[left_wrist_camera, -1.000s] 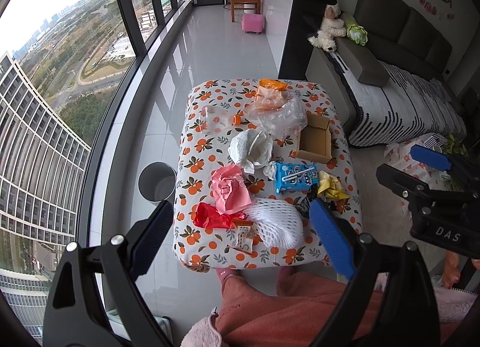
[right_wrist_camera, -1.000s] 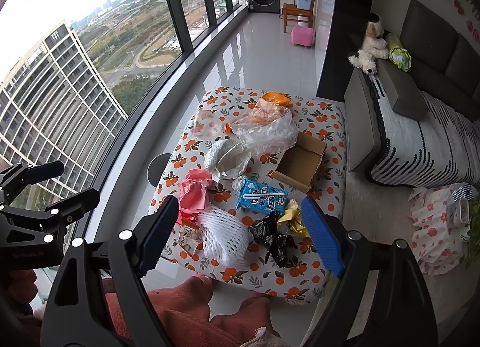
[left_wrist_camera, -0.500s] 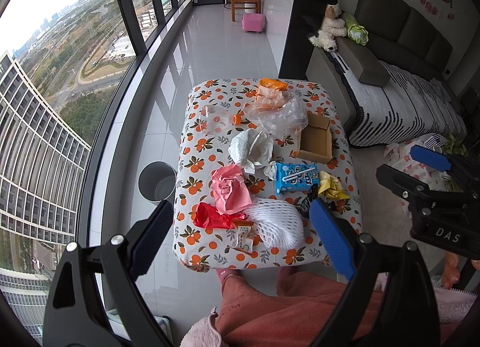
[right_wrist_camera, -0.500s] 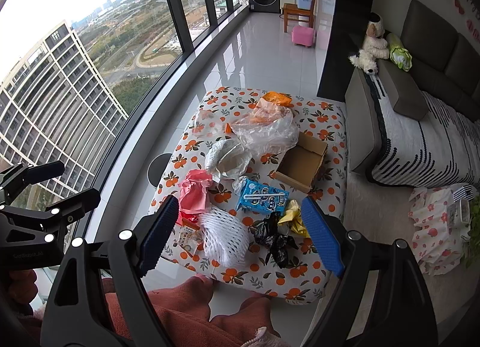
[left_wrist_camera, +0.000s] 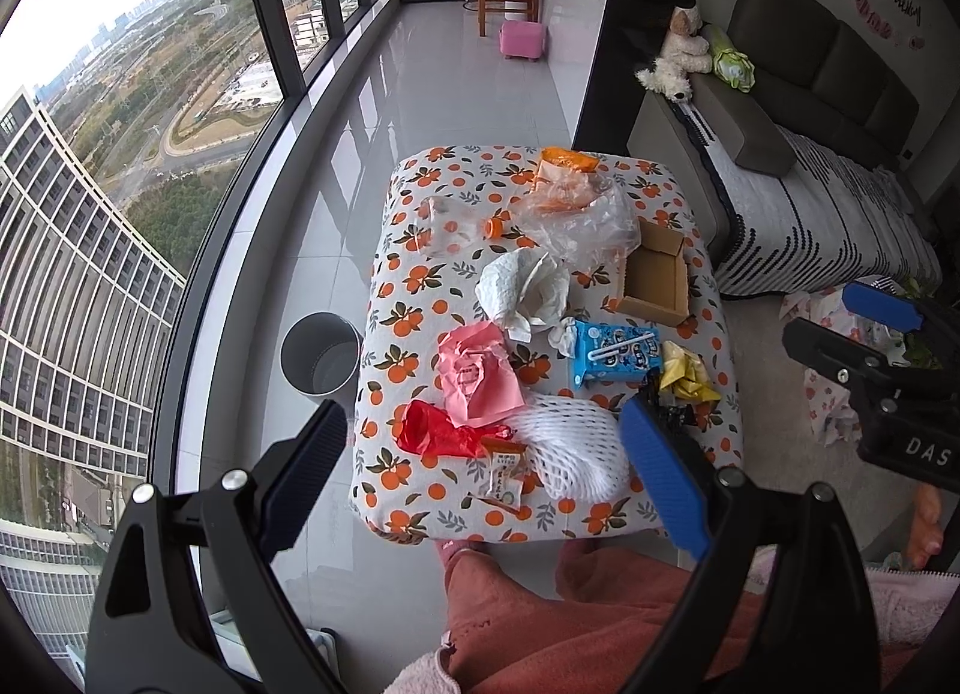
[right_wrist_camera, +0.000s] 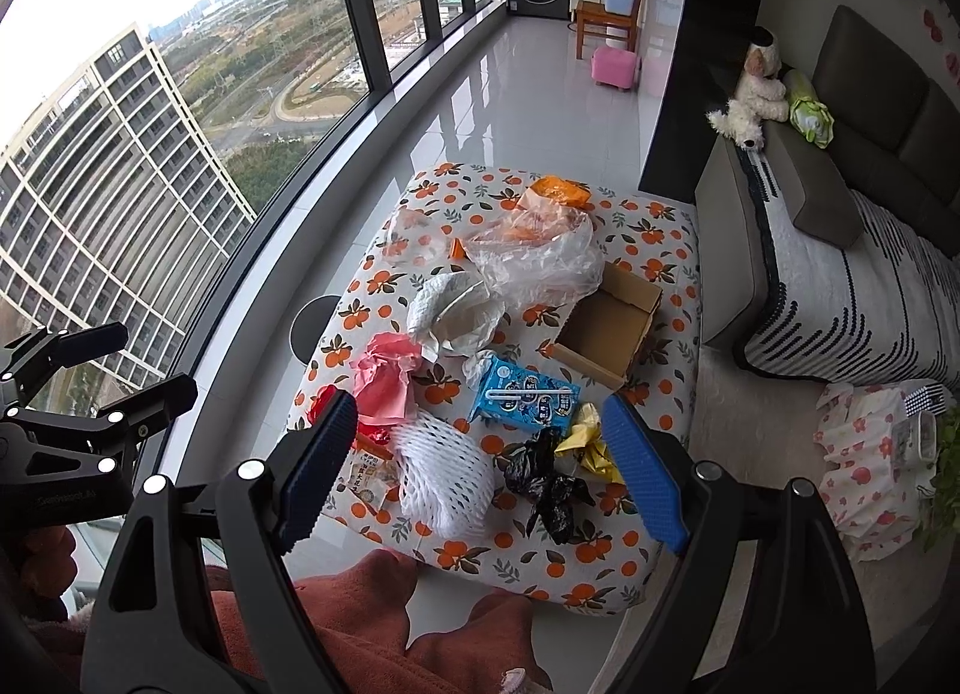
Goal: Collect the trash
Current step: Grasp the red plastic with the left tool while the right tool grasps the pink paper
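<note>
Left gripper [left_wrist_camera: 480, 466] spread wide and empty, slightly lower over the near table edge than a second ago. Right gripper [right_wrist_camera: 480, 454] equally wide, empty, unmoved. Below, untouched on the table [left_wrist_camera: 414, 514]: white foam net [left_wrist_camera: 570, 448], red bag [left_wrist_camera: 438, 433], pink paper [left_wrist_camera: 480, 370], blue carton [left_wrist_camera: 615, 352]. Left on the floor, grey bin [left_wrist_camera: 321, 352].

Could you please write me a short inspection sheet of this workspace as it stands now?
Surface: low table under an orange-print cloth, crowded.
Job's things: white foam fruit net, blue drink carton, pink crumpled paper, red plastic wrapper, open brown cardboard box, grey round bin on the floor beside the table.
Clutter: clear plastic bag, black bag.
Grippers: left tool and right tool open, empty, above the near edge.
Cables: nothing seen.
Surroundings: window wall, grey sofa.
</note>
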The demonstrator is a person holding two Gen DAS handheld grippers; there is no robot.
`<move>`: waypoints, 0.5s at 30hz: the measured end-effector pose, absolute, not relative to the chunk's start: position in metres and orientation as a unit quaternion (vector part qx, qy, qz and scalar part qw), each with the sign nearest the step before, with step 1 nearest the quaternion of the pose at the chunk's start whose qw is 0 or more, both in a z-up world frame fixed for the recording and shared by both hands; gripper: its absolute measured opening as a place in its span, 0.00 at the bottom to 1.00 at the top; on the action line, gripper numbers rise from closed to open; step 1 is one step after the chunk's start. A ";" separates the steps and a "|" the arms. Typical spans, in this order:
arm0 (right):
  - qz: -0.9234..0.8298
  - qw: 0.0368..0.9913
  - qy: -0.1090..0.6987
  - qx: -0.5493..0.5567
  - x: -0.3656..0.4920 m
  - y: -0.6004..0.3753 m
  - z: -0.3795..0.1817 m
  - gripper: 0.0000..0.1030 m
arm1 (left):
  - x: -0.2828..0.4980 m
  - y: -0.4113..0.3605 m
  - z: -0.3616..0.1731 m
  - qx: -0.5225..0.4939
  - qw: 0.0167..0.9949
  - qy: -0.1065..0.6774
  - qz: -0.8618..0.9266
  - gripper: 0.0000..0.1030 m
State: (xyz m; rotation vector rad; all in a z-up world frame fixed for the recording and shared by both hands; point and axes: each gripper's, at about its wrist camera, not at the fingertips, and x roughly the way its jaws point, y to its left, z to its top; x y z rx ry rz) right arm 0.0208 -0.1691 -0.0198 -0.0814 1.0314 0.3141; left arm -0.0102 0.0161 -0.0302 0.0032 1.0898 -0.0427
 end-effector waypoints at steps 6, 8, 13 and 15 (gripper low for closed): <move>0.181 0.844 0.501 -0.060 0.049 -0.139 -0.052 0.78 | -0.003 0.037 -0.065 -0.012 0.844 0.535 -0.020 0.89; 0.197 0.837 0.506 -0.070 0.057 -0.125 -0.069 0.78 | -0.003 0.047 -0.085 -0.020 0.837 0.547 -0.015 0.89; 0.243 0.813 0.523 -0.086 0.077 -0.081 -0.126 0.78 | 0.002 0.075 -0.145 -0.044 0.817 0.575 0.001 0.89; 0.256 0.801 0.533 -0.089 0.086 -0.065 -0.151 0.78 | 0.006 0.087 -0.172 -0.052 0.812 0.582 0.006 0.89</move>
